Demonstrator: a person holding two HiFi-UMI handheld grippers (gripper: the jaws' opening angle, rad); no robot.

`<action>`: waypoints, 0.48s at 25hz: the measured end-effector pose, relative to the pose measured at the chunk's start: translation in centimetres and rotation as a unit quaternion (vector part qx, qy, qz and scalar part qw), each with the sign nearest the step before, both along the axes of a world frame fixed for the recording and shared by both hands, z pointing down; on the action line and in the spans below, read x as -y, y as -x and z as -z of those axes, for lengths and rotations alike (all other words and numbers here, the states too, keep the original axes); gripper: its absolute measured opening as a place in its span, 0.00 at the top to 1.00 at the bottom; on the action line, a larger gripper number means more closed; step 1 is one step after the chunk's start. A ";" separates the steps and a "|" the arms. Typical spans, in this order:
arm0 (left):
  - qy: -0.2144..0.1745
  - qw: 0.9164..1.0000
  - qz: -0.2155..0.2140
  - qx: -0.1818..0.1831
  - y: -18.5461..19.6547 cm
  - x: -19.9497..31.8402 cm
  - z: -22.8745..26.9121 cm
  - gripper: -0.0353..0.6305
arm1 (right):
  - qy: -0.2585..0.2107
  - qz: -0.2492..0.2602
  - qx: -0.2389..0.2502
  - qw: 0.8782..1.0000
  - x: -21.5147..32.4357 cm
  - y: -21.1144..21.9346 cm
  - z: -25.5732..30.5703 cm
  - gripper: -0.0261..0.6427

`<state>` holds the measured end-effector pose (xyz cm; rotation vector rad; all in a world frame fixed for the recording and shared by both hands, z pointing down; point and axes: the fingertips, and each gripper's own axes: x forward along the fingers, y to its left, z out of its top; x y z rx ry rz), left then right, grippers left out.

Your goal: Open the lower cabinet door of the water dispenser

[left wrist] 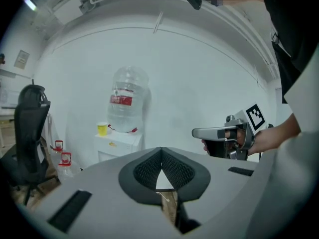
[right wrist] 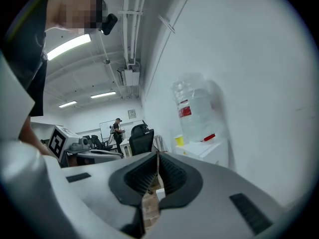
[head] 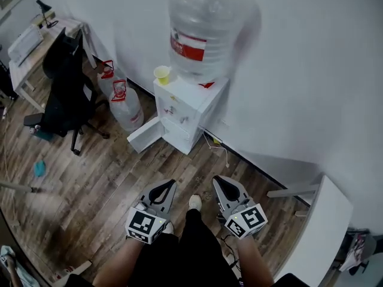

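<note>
Front of the water dispenser [head: 188,109]: bare wooden floor [head: 179,175], open for a straight approach.
Left front of the dispenser: the lower cabinet door [head: 145,135] stands swung out low, barring a sideways pass there.
Left of the dispenser: spare bottles [head: 124,103] stand just beside it at the wall; an office chair [head: 69,94] stands farther out.
Top of the dispenser: taken up by the large bottle [head: 206,28] and a yellow cup [head: 162,73].
Right of the dispenser: a cable [head: 218,148] trails on the floor; a white table [head: 326,220] stands well apart.
Behind the dispenser: the wall [head: 311,70], with no way round.
</note>
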<state>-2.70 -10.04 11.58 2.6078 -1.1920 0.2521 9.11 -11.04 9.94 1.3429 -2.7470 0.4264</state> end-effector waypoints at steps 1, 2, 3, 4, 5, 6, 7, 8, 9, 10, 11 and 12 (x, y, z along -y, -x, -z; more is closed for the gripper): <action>-0.006 1.000 0.000 -0.001 0.5 -0.5 0.7 0.93 | -0.005 -0.006 -0.001 1.000 -0.6 0.2 0.7 0.92; -0.011 1.000 0.001 -0.002 1.1 -1.1 1.3 0.93 | -0.010 -0.009 -0.002 1.000 -1.3 0.5 1.3 0.92; -0.015 1.000 0.003 -0.005 1.6 -1.7 1.8 0.93 | -0.014 -0.012 -0.003 1.000 -2.0 0.9 1.9 0.92; -0.018 1.000 0.006 -0.009 2.2 -2.4 2.2 0.93 | -0.018 -0.013 -0.004 1.000 -2.8 1.3 2.4 0.92; -0.020 1.000 0.007 -0.014 2.7 -3.0 2.6 0.93 | -0.022 -0.015 -0.005 1.000 -3.6 1.6 2.9 0.92; -0.021 1.000 0.007 -0.018 3.1 -3.7 2.9 0.93 | -0.024 -0.018 -0.008 1.000 -4.4 1.8 3.3 0.92; -0.023 0.999 0.005 -0.021 3.3 -4.4 3.1 0.93 | -0.026 -0.022 -0.011 0.999 -5.1 1.8 3.6 0.92; -0.025 0.999 0.003 -0.025 3.6 -5.1 3.3 0.93 | -0.027 -0.027 -0.014 0.999 -5.7 1.9 3.8 0.92; -0.025 0.999 0.001 -0.029 3.9 -5.7 3.4 0.93 | -0.027 -0.032 -0.016 0.999 -6.3 1.9 3.9 0.92; -0.024 0.999 0.000 -0.033 4.2 -6.3 3.5 0.93 | -0.026 -0.037 -0.017 0.999 -7.0 2.0 3.9 0.92; -0.022 0.999 -0.002 -0.037 4.4 -6.9 3.4 0.93 | -0.024 -0.041 -0.018 0.999 -7.6 2.2 4.0 0.92; -0.019 0.999 -0.003 -0.039 4.7 -7.4 3.4 0.93 | -0.024 -0.043 -0.018 0.999 -8.2 2.3 4.0 0.92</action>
